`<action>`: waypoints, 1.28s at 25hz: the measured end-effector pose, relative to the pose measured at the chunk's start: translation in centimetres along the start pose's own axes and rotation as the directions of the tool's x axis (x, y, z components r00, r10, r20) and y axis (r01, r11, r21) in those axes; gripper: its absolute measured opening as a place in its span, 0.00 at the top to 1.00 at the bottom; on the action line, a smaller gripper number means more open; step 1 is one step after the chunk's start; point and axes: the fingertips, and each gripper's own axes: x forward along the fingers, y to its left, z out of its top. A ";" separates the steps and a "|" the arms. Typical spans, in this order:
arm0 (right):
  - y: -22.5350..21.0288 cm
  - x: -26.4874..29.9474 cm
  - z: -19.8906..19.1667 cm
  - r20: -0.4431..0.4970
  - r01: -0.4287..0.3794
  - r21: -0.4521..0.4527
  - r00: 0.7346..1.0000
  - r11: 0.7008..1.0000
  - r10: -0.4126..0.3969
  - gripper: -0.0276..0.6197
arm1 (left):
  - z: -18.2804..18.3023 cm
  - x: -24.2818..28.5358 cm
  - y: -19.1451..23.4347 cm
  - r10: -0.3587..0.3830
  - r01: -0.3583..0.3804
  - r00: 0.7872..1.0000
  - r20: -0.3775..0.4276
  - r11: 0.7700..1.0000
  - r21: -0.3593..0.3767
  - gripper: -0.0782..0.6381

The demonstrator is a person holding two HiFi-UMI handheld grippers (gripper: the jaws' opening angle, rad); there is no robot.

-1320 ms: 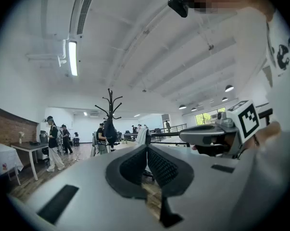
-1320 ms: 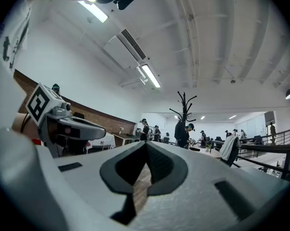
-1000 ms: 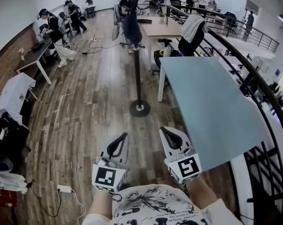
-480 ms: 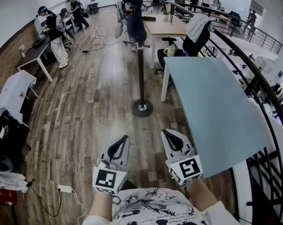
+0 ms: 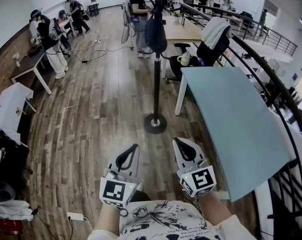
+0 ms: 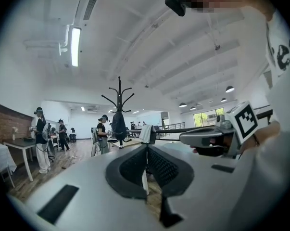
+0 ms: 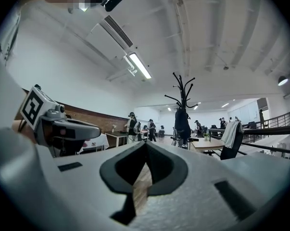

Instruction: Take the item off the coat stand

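Only the head view shows the coat stand (image 5: 157,79) footed on the floor (image 5: 100,109) off the desk's (image 5: 231,124) left edge, while both tool views show the dark item (image 6: 119,126), perhaps a bag, hanging on it, well ahead of the left tool (image 5: 126,156) and right tool (image 5: 183,151), both closed and empty.

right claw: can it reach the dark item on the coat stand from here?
Probably not yet. The right claw is shut and well short of the coat stand; the dark item hangs high on it. Bare floor lies between, so nothing blocks the approach.
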 end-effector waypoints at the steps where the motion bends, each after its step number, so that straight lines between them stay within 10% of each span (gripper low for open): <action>1: 0.2 1.8 0.3 0.001 0.009 -0.006 1.000 1.000 -0.009 0.97 | 0.2 0.7 1.9 -0.008 0.008 1.000 0.002 1.000 0.006 0.88; 14: 0.0 22.5 1.3 0.011 0.148 -0.053 0.989 0.988 -0.147 0.97 | -0.4 9.3 22.6 -0.082 0.082 0.997 0.015 0.997 0.000 0.88; 32: -16.6 42.5 0.8 0.038 0.235 -0.041 0.972 0.971 -0.234 0.97 | 0.7 32.9 33.8 -0.119 0.118 0.992 0.049 0.992 0.037 0.88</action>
